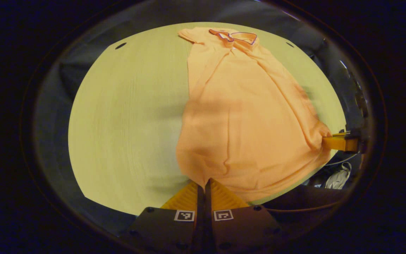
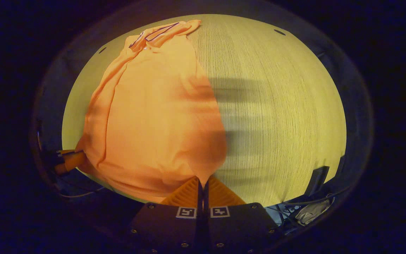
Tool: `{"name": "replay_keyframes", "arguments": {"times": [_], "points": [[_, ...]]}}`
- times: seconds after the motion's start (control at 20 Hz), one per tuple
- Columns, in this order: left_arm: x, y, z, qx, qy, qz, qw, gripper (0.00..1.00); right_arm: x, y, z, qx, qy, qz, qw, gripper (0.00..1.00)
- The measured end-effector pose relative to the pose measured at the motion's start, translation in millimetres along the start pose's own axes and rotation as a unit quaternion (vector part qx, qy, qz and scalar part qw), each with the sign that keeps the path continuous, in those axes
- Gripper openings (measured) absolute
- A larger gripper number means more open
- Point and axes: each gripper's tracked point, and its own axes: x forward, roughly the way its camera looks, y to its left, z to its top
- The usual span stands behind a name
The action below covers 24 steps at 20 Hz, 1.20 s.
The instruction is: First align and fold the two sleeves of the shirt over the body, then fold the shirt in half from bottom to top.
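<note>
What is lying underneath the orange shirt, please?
The shirt lies on the pale wooden table, collar at the far end. Both grippers pinch its near hem. Whatever might lie beneath the fabric is covered.

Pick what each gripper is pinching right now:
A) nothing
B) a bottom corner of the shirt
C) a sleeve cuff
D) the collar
B: the left gripper and right gripper each close on a hem corner of the shirt, far from the collar.
</note>
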Motion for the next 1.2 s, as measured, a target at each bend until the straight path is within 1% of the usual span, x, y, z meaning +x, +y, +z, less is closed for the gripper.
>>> {"name": "replay_keyframes", "arguments": {"times": [0.2, 0.45, 0.6, 0.95, 1.15, 1.2], "points": [[-10.3, 5.2, 39.1, -0.001, -0.026, -0.002, 1.0, 0.05, -18.0, 3.9, 40.4, 0.007, -0.035, 0.013, 0.999, 0.0], [-18.0, 21.9, 104.5, -0.002, -0.065, 0.005, 0.998, 0.05, -40.3, 8.3, 101.0, 0.004, -0.077, 0.03, 0.997, 0.0], [-23.7, 33.4, 149.4, -0.003, -0.093, 0.011, 0.996, 0.05, -51.5, 10.4, 144.3, 0.003, -0.102, 0.039, 0.994, 0.0], [-42.6, 50.0, 271.8, -0.017, -0.174, 0.019, 0.984, 0.05, -81.5, 16.7, 258.1, 0.0, -0.173, 0.051, 0.984, 0.0], [-49.2, 61.3, 327.8, -0.005, -0.211, 0.038, 0.977, 0.05, -93.2, 21.0, 320.2, 0.001, -0.214, 0.052, 0.975, 0.0], [-48.4, 62.5, 338.9, -0.003, -0.216, 0.042, 0.975, 0.07, -94.6, 22.4, 333.7, 0.002, -0.223, 0.052, 0.974, 0.0]]}}
